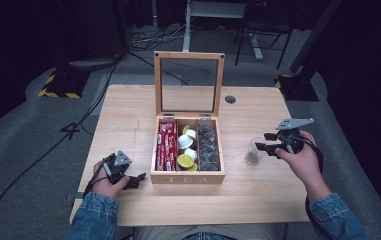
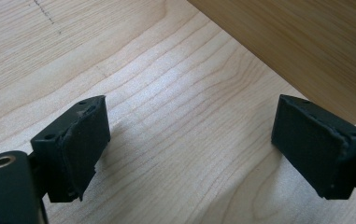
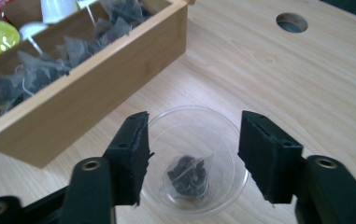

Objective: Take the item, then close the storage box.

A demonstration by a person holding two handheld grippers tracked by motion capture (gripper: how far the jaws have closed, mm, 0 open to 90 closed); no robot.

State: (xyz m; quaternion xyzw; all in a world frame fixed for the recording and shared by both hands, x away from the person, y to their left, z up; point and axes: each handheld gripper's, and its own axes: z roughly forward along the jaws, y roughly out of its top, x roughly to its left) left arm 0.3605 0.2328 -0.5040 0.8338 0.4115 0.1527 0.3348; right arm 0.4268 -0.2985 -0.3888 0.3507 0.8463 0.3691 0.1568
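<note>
- My right tongs stand apart above the clear cup; the tea bag lies in it, below them.
- My left tongs gape empty beside the tea box.

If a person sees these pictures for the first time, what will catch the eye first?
First the open wooden tea box at the table's centre, lid upright, with red packets, capsules and dark tea bags in three compartments. To its right a clear plastic cup holds one tea bag, with the open right gripper above it.
</note>
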